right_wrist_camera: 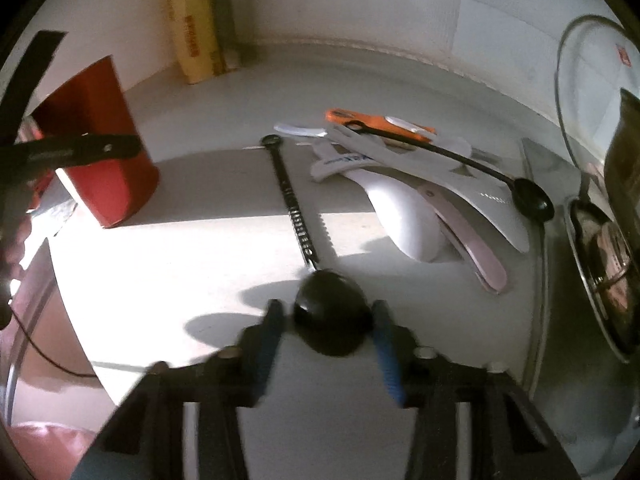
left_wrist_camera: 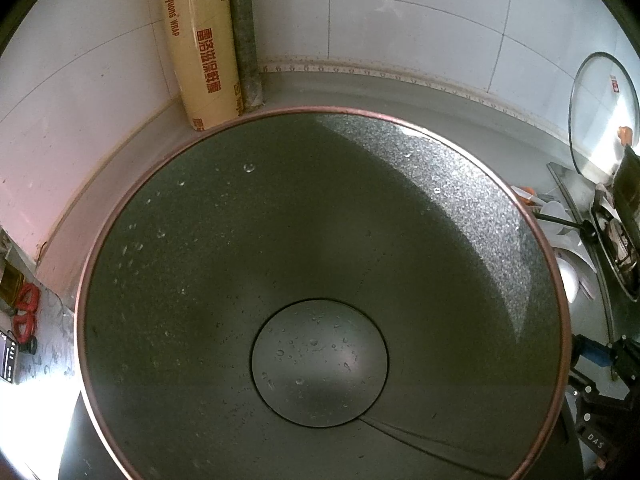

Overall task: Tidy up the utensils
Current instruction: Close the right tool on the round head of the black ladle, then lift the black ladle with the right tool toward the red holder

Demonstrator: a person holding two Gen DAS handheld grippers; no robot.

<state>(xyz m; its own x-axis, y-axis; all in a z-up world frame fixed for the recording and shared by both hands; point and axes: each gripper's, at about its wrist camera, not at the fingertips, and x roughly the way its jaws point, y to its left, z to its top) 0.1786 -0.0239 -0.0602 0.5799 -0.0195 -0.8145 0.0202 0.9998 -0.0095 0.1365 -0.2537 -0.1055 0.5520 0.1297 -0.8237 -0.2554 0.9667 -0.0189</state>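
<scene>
The black ladle (right_wrist_camera: 330, 322), lying near the counter's (right_wrist_camera: 180, 240) front edge, is bracketed at its bowl by the right gripper (right_wrist_camera: 326, 310), presumably for lifting; whether it is gripped yet cannot be told.

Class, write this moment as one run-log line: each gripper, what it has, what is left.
right gripper: astride black spoon bowl, grip unclear | left gripper: unseen, wok fills view | pending: utensil pile

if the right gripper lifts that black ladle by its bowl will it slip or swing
The black ladle bowl looks glossy and rounded, so the pads may slide off it. Its long thin handle reaches far ahead, so it would probably droop and swing. It seems light and rigid.
</scene>
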